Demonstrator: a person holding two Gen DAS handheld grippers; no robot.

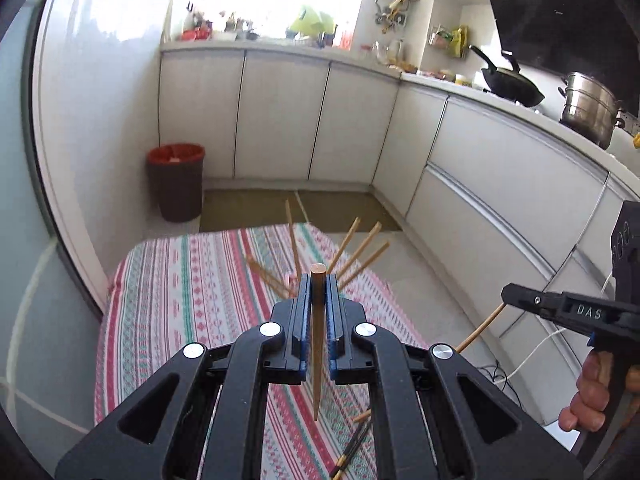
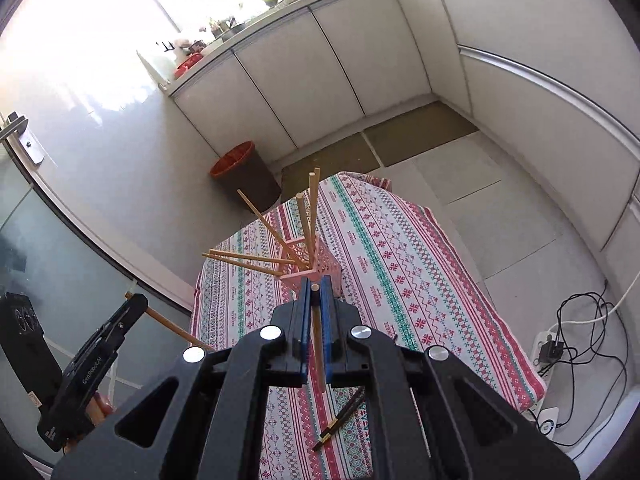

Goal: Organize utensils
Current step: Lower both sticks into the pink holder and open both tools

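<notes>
My left gripper [image 1: 319, 280] is shut on a wooden chopstick [image 1: 318, 344] that stands nearly upright between its blue pads. Just behind it, several wooden chopsticks [image 1: 362, 250] fan out; their holder is hidden in this view. In the right wrist view, my right gripper [image 2: 315, 285] is shut on another wooden chopstick [image 2: 318, 352], above the pink lattice holder [image 2: 324, 268] full of sticks. Each gripper shows in the other view: the right gripper [image 1: 507, 295] with its stick at the right, the left gripper [image 2: 136, 303] at the left. A dark chopstick pair [image 2: 340, 420] lies on the striped tablecloth [image 2: 400, 264].
A brown bin with a red rim [image 1: 176, 184] stands on the floor beyond the table. White cabinets [image 1: 280, 120] line the back and right; a wok [image 1: 512, 84] and a steel pot [image 1: 588, 108] sit on the counter. A power strip and cables [image 2: 552, 348] lie on the floor at the right.
</notes>
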